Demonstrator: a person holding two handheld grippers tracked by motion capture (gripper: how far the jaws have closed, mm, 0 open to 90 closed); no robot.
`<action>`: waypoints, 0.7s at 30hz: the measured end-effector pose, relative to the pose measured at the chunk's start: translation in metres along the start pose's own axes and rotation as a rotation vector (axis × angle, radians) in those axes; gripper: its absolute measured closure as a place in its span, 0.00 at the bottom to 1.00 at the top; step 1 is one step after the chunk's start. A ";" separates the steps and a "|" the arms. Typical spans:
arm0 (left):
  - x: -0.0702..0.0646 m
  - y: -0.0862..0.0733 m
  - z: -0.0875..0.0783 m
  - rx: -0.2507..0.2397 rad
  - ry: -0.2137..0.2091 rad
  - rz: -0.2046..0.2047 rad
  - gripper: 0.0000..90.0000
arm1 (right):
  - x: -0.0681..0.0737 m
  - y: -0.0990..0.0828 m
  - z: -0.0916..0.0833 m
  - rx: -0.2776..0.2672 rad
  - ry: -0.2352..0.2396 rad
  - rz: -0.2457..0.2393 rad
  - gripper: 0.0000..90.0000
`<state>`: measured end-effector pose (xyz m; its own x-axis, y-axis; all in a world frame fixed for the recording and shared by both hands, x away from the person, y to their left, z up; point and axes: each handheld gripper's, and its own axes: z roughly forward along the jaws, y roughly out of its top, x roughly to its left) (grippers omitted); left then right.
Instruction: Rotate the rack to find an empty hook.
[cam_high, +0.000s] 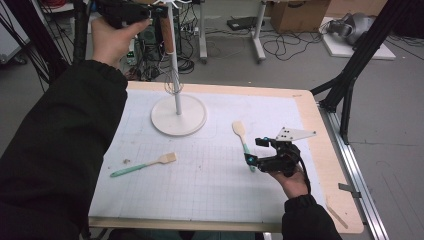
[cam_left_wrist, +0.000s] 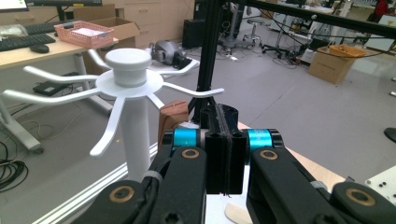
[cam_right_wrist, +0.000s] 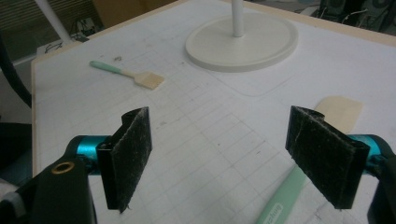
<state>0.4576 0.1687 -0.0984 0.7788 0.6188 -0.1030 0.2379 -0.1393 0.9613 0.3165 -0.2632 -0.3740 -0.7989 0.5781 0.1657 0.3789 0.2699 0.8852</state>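
Observation:
A white utensil stand rises at the back of the mat, and its hooked top is close in the left gripper view. A whisk with a brown wooden handle hangs from it. My left gripper is raised beside that handle, jaws shut, with nothing seen between them. My right gripper stands open low over the mat. A spatula with a green handle lies beside its right jaw. A second spatula lies at the left.
A white gridded mat covers the wooden table. A black frame leg stands off the right edge. Cables, table legs and a cardboard box sit on the floor behind.

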 end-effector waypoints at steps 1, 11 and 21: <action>0.000 0.000 0.000 0.001 0.006 0.002 0.99 | 0.000 0.000 0.000 0.004 0.000 0.005 0.24; 0.008 0.000 -0.008 -0.013 0.041 -0.006 0.99 | 0.000 0.000 -0.002 -0.003 -0.001 0.007 0.24; 0.018 -0.001 -0.013 -0.011 0.075 -0.016 0.99 | -0.001 0.000 -0.002 -0.007 0.000 0.005 0.24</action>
<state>0.4634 0.1901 -0.0978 0.7294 0.6768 -0.0990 0.2426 -0.1206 0.9626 0.3166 -0.2649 -0.3734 -0.7972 0.5793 0.1701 0.3798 0.2621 0.8872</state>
